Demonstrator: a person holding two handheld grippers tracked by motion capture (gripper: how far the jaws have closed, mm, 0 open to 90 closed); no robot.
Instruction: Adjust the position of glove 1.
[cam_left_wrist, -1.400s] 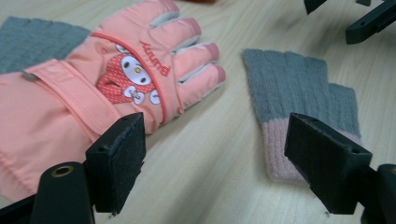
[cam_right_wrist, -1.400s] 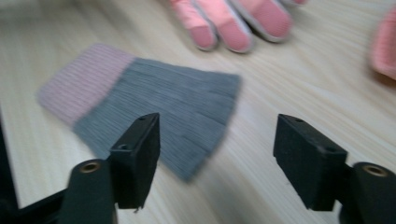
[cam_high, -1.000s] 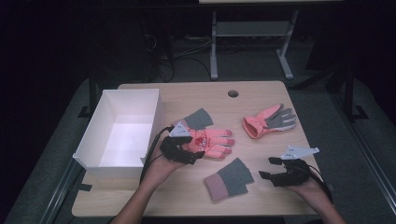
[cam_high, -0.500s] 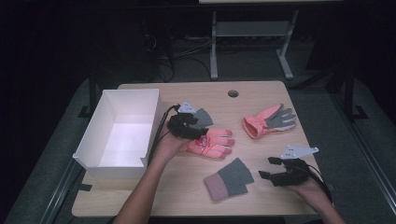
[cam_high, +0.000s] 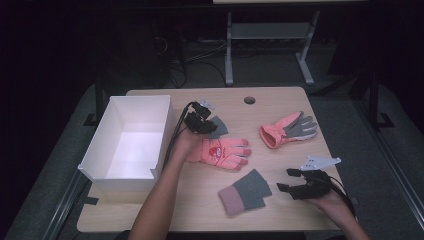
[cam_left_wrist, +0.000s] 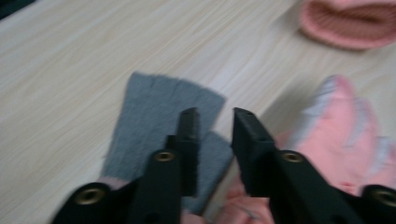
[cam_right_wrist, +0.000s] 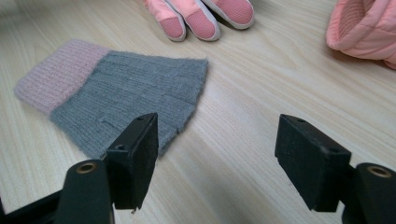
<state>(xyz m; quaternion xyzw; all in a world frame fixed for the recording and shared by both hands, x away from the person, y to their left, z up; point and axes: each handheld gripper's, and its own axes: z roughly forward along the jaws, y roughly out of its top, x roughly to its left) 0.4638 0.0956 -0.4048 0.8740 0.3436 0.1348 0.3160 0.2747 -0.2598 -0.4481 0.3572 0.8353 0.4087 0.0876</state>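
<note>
My left gripper (cam_high: 200, 120) hangs over a grey knitted fingerless glove (cam_left_wrist: 159, 116) beside the white open box (cam_high: 107, 130), its jaws narrowly apart with nothing between them. My right gripper (cam_high: 300, 182), jaws spread wide and empty, rests at the near right by a second grey glove with a pink cuff (cam_right_wrist: 121, 98). Two pink padded gloves (cam_high: 220, 150) lie between. I judge sorting barely begun: the box looks empty

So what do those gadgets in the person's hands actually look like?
Both are black handheld tools. The left gripper trails a black cable and carries a small grey plate on top. The right gripper has a grey three-cornered plate too. Each ends in two blocky black jaws with brass-coloured screw holes. The forearms are bare, with no sleeves.
</note>
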